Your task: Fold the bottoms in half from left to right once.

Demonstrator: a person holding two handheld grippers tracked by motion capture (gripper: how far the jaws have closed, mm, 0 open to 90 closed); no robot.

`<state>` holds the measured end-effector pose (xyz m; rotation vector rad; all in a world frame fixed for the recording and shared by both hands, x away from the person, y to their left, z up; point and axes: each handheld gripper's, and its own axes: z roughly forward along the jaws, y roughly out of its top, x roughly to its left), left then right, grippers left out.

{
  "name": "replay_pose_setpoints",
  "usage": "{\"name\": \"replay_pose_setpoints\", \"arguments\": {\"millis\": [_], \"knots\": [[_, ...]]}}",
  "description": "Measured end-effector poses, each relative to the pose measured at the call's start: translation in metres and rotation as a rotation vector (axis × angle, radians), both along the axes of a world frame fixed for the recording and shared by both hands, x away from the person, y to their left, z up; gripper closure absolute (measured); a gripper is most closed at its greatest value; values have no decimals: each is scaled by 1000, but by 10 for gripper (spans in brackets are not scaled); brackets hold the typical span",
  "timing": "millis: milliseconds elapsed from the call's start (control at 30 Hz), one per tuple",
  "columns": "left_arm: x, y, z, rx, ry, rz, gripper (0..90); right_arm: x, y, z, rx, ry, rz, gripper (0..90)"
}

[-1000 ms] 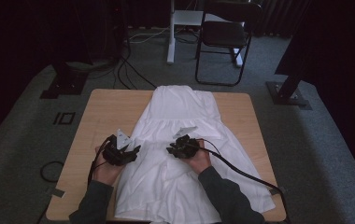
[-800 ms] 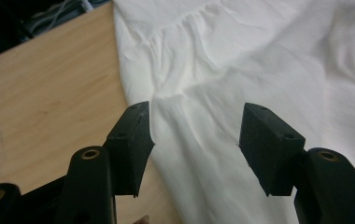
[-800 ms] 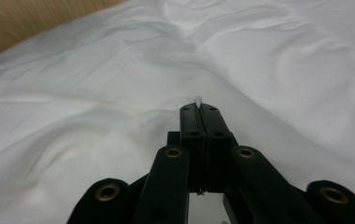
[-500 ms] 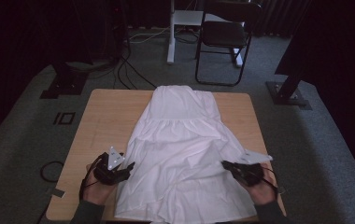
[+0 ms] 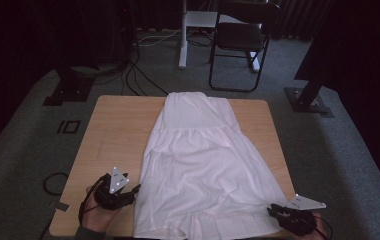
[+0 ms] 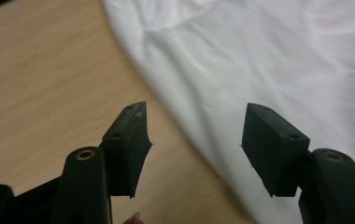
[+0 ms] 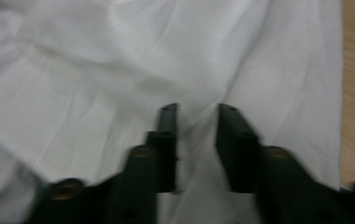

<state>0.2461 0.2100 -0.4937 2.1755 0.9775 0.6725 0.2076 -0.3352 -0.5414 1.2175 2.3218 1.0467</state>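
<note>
left hand-held gripper (image 6: 194, 135) jaws wide, empty, astride white dress (image 5: 203, 165) edge; right hand-held gripper (image 7: 196, 140) jaws narrowly apart over hem, nothing pinched. risk: uneven grabs bunch fabric, drag dress off desk (image 5: 113, 130).

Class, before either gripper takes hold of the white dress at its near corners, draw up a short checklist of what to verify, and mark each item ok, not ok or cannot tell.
1. white dress lies spread flat on the table: ok.
2. left gripper open, jaws wide apart: ok.
3. Left gripper straddles the dress's edge: ok, one jaw over wood, the other over cloth.
4. right gripper open: ok, though the gap is narrow.
5. Right gripper over cloth: ok.
6. Cloth already between the right jaws: cannot tell, blurred.
</note>
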Motion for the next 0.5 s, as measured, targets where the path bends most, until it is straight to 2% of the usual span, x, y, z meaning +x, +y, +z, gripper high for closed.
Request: {"name": "replay_pose_setpoints", "arguments": {"millis": [100,167,233,267,367,433,467,500], "knots": [[-14,-11,-5,47,19,-41,395,6,4,1,39,-26,-24,541],[-24,-19,-11,64,33,-78,385,10,9,1,56,-29,-32,494],[-30,-24,-17,69,59,-108,374,17,13,-3,53,-22,-51,463],[-33,-26,-22,66,80,-119,370,21,14,-6,45,-4,-59,443],[-39,-27,-34,69,113,-131,348,27,21,-17,16,20,-75,404],[-40,-27,-39,63,138,-130,345,30,25,-23,-11,30,-80,415],[-41,-28,-41,59,148,-130,349,31,26,-23,-10,19,-80,517],[-39,-29,-45,62,165,-136,375,32,26,-22,0,27,-73,613]]}}
